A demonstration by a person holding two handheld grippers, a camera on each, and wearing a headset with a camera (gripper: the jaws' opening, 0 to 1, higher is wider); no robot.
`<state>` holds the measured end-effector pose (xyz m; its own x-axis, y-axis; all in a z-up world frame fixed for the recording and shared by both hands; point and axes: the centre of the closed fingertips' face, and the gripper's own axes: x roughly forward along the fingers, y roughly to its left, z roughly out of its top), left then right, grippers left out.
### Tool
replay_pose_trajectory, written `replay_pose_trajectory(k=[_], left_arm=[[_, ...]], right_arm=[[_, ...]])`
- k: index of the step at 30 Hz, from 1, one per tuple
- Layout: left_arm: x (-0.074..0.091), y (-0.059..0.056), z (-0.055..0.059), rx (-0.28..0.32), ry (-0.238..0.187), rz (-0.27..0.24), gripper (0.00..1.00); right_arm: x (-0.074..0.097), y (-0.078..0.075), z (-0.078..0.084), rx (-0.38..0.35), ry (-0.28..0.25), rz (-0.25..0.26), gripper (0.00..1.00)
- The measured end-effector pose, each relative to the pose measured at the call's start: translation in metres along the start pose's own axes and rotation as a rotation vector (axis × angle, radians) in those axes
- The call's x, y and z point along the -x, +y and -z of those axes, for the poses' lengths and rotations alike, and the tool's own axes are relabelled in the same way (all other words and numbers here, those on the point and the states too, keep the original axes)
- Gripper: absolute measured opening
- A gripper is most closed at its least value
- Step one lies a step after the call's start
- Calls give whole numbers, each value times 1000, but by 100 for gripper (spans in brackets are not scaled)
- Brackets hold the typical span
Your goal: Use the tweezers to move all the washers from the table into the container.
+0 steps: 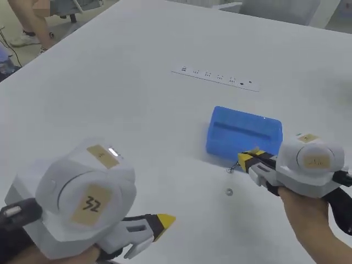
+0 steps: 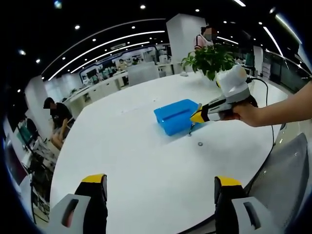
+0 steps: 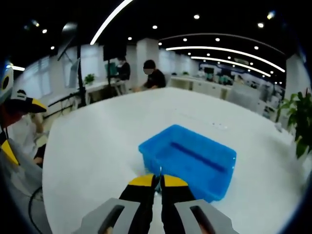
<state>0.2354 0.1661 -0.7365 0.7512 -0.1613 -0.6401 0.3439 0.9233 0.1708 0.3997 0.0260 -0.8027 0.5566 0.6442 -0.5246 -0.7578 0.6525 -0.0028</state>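
Right hand-held gripper (image 3: 159, 179) with tweezers (image 3: 160, 170) (thin)

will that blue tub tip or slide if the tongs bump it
The blue tub is low and wide, so it probably won't tip. It looks like thin plastic on a smooth white table, so a bump would likely slide it.

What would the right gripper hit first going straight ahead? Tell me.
The blue container: the right gripper, jaws shut on the tweezers, points at its near wall, though depth is unclear.
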Motion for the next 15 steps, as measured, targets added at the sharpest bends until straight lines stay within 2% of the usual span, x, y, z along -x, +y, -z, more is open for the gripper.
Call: replay_pose_trajectory(k=[5, 7, 15], left_arm=[[2, 1, -3, -5, -7, -3, 93], [2, 2, -4, -4, -10, -6, 93], [4, 3, -3, -3, -12, -11, 93]], right_arm=[[3, 3, 1, -18, 19, -16, 0], [4, 4, 3, -57, 31, -29, 0], [13, 6, 4, -78, 43, -38, 0]])
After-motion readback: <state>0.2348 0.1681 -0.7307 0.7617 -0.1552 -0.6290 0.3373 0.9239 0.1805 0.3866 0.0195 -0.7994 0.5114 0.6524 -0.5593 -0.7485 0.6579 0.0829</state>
